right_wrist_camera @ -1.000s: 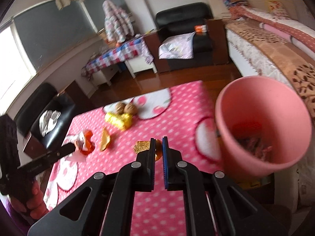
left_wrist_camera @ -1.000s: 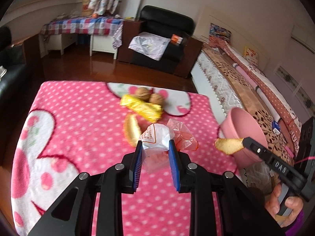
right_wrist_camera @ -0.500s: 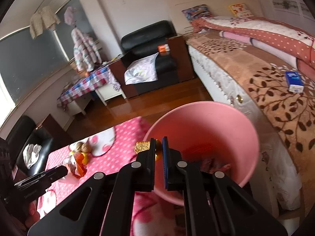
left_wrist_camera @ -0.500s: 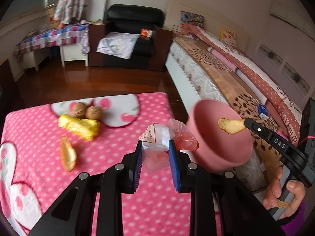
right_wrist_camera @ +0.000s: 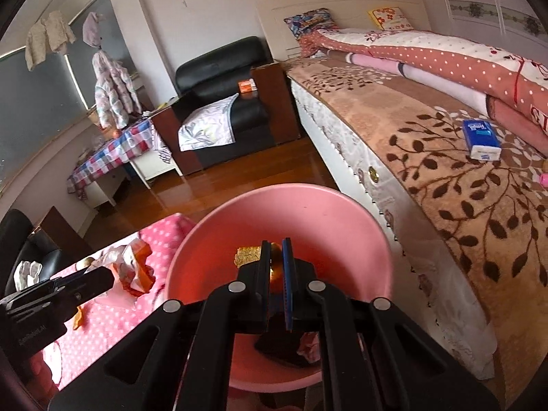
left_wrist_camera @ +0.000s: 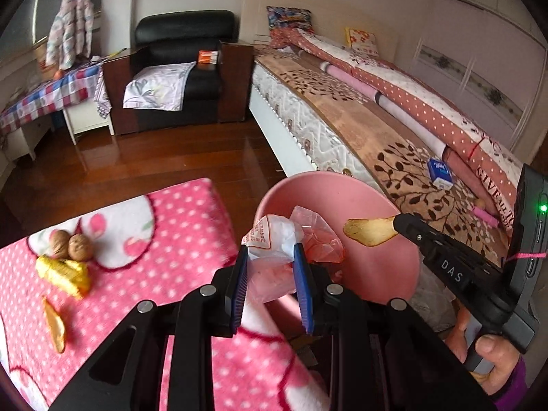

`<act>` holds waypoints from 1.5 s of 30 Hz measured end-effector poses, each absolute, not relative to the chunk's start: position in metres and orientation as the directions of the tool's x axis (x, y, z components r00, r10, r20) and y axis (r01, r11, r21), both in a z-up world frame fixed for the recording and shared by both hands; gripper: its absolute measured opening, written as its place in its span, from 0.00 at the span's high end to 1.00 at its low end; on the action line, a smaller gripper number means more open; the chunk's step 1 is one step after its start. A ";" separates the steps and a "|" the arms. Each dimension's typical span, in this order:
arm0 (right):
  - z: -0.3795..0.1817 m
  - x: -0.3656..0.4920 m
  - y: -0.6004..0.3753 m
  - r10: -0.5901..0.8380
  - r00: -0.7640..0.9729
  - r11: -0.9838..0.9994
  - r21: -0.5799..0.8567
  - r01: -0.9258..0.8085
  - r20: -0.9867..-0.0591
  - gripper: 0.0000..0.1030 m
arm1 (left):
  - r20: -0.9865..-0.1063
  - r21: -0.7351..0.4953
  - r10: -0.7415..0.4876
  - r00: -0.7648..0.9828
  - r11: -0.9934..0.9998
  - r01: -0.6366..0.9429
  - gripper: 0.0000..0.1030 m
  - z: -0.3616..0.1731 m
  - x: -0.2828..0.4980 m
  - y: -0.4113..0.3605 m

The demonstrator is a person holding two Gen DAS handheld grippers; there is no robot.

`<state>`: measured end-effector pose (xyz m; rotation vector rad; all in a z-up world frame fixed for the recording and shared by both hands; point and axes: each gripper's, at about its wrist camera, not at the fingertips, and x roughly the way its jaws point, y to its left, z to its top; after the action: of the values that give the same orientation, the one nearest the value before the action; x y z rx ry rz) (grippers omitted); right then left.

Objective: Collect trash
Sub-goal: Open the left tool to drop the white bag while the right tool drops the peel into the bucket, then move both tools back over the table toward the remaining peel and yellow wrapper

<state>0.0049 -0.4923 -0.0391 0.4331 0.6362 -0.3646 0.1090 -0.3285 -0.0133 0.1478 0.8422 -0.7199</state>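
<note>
the round plastic bin (right_wrist_camera: 342,219) is plain pink. the worktop's fleece cover (left_wrist_camera: 185,219) is hot pink with white dots and white cherry patches. the crumpled wrapper (left_wrist_camera: 270,236) is white and clear with red print, the peel piece (left_wrist_camera: 370,231) yellow-orange. the bed blanket (right_wrist_camera: 445,185) is tan with dark brown leaves.

Pink bin (right_wrist_camera: 342,219) mouth wide open above; bed (right_wrist_camera: 428,157) crowds its right, pink-clothed table (left_wrist_camera: 164,233) edge its left.
</note>
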 end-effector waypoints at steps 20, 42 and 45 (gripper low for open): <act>-0.067 0.006 -0.503 -0.198 0.698 0.835 0.255 0.488 -0.689 0.93 | -0.772 -0.127 -0.490 0.404 0.743 0.658 0.75 -0.047 0.115 -0.366; -0.065 -0.003 -0.499 -0.175 0.711 0.817 0.302 0.491 -0.681 0.70 | -0.771 -0.137 -0.482 0.416 0.764 0.631 0.54 -0.044 0.109 -0.350; -0.063 -0.005 -0.495 -0.169 0.717 0.820 0.307 0.484 -0.677 0.70 | -0.768 -0.138 -0.482 0.422 0.768 0.626 0.51 -0.042 0.107 -0.344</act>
<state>-0.0049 -0.4950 -0.0626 0.4947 0.6828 -0.3781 0.1075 -0.3436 -0.0420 0.1798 0.8977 -0.6981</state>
